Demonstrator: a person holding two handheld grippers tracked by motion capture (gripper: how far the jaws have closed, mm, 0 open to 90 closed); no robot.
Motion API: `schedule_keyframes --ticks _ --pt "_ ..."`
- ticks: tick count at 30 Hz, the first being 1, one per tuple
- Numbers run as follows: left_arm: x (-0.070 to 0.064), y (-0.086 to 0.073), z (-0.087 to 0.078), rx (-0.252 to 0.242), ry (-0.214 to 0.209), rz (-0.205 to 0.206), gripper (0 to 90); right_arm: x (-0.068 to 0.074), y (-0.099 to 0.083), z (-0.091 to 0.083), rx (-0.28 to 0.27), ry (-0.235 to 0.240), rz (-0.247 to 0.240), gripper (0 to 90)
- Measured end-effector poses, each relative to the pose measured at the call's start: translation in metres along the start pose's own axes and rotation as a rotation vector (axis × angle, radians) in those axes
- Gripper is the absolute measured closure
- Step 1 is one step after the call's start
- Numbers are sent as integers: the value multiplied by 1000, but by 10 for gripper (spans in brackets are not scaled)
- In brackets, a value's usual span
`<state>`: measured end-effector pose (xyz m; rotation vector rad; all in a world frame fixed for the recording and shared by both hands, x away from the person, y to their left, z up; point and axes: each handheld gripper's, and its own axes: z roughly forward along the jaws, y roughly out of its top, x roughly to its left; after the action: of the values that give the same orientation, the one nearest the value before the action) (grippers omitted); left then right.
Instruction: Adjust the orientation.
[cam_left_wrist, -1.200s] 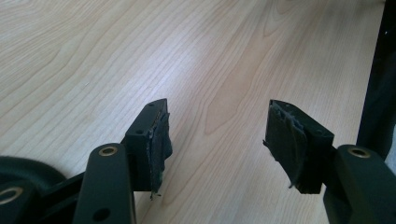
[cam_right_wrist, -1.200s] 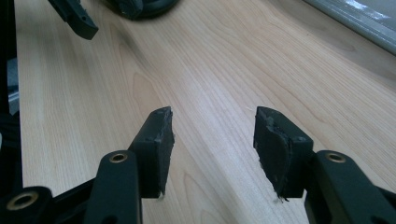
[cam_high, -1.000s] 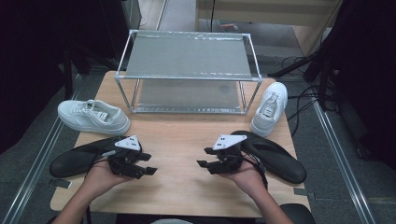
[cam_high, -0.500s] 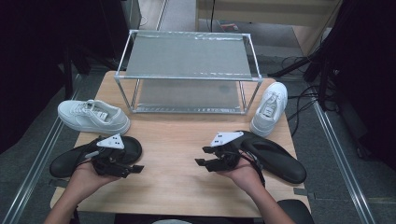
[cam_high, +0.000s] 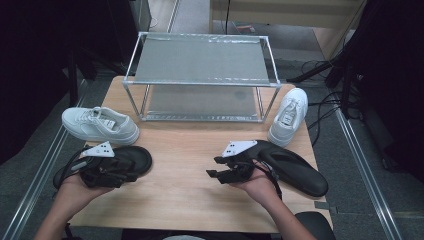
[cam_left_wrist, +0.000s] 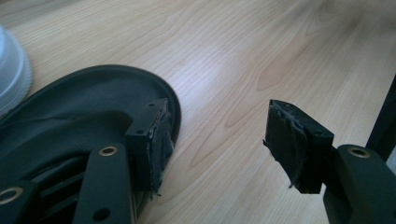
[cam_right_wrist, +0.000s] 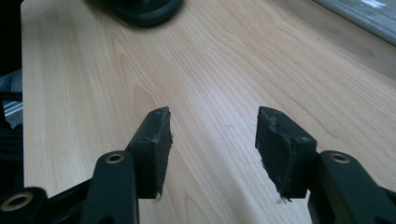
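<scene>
We find the left gripper (cam_high: 107, 170) spread open over the left black sandal (cam_high: 127, 159) at the table's (cam_high: 190, 200) near edge, positioned to take it; it has shifted leftward since earlier. The right gripper (cam_high: 220, 172) gapes empty beside the right sandal (cam_high: 295, 170). Beyond stand white sneakers (cam_high: 100, 125) and the rack (cam_high: 200, 80).

A rack (cam_high: 200, 75) is placed at the back middle of the bench (cam_high: 190, 200). To the left of the rack, just in front of its corner, a shoe (cam_high: 100, 125) is laid; to the right of the rack, a second shoe (cam_high: 289, 115) is set beside its leg. In front of the rack and to the left, a sandal (cam_high: 127, 159) is found under the left tongs (cam_high: 131, 172). In front of it and to the right, another sandal (cam_high: 295, 167) is laid beside the right tongs (cam_high: 216, 167).
</scene>
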<state>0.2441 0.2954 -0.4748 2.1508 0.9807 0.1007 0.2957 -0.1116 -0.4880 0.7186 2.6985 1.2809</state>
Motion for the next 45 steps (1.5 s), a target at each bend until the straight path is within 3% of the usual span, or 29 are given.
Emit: schedule_keyframes --ticks 6,11,14,25,27,36,41,45 --pt "4 -3 -9 3 31 -9 415 1 0 0 -2 -3 -5 467" --pt "14 -12 -20 -14 56 -30 425 3 0 1 5 -5 -19 465" --pt "20 -18 -23 -14 64 -22 460 4 0 2 7 -6 -25 462" --pt "34 -32 -20 -11 79 -38 491 6 1 6 21 -3 -38 461" --pt "38 -36 -15 -14 99 -24 494 6 1 7 22 -4 -38 461" --pt "47 -38 -5 1 61 -14 567 7 1 8 29 -5 -39 459" --pt "48 -37 6 58 42 9 590 7 1 10 38 -2 -42 459" --pt "49 -35 7 60 24 -11 627 7 1 11 41 -3 -47 459"
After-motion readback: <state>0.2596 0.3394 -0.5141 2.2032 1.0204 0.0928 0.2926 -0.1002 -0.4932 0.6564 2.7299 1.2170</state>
